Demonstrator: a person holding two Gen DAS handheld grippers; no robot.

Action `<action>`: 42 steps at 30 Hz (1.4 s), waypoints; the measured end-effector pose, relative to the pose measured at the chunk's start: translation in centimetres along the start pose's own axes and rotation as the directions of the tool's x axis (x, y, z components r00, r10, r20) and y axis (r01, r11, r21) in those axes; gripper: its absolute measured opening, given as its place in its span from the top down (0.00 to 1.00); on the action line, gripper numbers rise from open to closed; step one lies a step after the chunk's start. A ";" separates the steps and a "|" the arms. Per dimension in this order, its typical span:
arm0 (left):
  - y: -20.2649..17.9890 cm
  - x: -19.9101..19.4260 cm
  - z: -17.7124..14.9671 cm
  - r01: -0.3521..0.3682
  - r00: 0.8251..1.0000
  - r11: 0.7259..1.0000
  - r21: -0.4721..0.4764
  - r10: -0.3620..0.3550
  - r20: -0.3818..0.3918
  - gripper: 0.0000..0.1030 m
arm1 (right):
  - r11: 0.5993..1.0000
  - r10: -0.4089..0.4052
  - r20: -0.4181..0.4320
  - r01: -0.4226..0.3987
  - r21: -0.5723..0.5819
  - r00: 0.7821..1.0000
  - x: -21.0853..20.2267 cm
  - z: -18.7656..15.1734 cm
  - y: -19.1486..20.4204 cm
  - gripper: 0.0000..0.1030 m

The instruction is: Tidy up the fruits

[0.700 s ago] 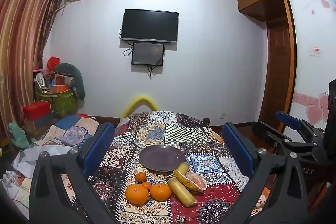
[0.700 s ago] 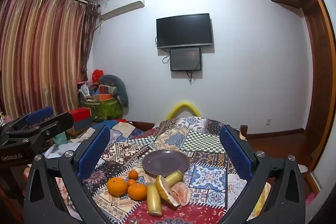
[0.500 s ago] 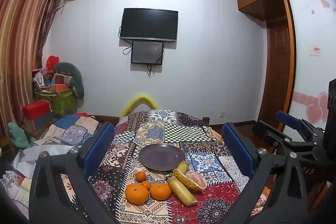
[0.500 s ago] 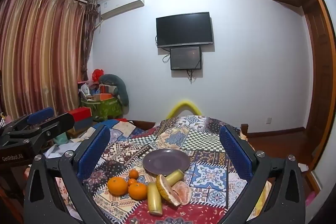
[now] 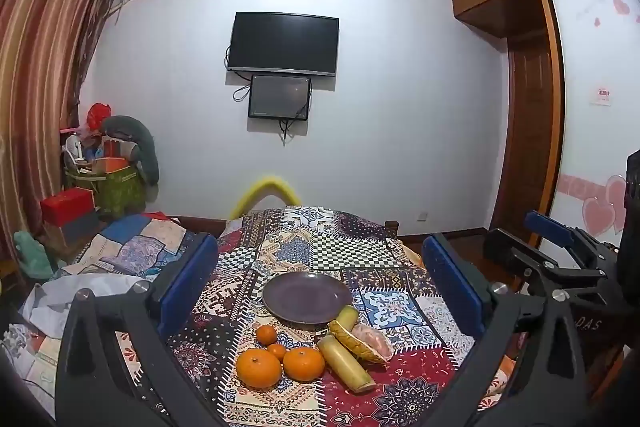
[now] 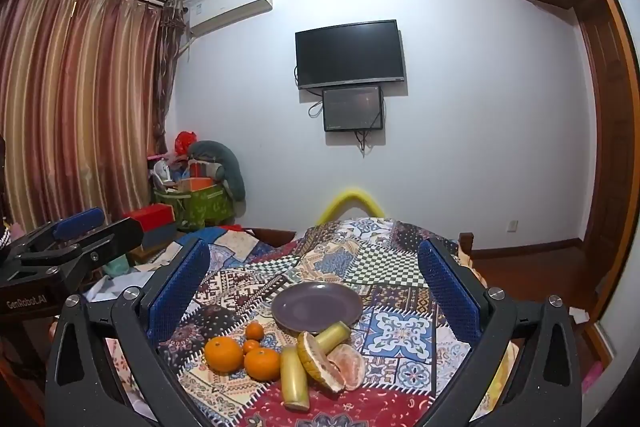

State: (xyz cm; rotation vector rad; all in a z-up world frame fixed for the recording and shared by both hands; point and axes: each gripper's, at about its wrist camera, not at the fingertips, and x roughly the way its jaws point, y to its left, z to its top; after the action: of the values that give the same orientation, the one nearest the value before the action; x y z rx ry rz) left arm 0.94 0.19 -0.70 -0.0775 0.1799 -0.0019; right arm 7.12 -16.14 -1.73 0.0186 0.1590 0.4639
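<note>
Two views: from our left gripper (image 5: 320, 283), jaws spread wide and empty, the purple plate (image 5: 307, 297) lies between the fingers, with oranges (image 5: 258, 367) and a sugarcane piece (image 5: 346, 361) nearer us, its long axis slanting toward our right. From our right gripper (image 6: 314, 281), equally wide and empty, that cane piece (image 6: 294, 377) points almost straight at us, beside the split pomelo (image 6: 332, 365).

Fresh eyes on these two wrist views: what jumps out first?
The fruit pile at the near end of the patchwork cloth: two big oranges, two small ones, two yellow-green stalks and a split pomelo. Just behind it sits the purple plate, with nothing on it. Both grippers, left and right, are open and frame the pile from above.
</note>
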 end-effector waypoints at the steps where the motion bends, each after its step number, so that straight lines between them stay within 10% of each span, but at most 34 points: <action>1: 0.0 0.0 0.1 0.000 1.000 1.000 0.001 0.000 -0.001 0.00 | 1.000 0.001 -0.001 -0.001 0.001 1.000 0.0 0.0 -0.1 0.00; 42: 0.0 0.4 0.0 0.000 1.000 1.000 0.001 0.000 -0.008 0.00 | 1.000 0.001 -0.006 -0.001 0.025 1.000 0.1 0.2 -0.1 0.00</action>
State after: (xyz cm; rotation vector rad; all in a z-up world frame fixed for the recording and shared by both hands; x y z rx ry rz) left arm 1.29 0.16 -0.72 -0.0761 0.1878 -0.0025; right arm 7.27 -16.15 -1.56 0.0423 0.1706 0.4629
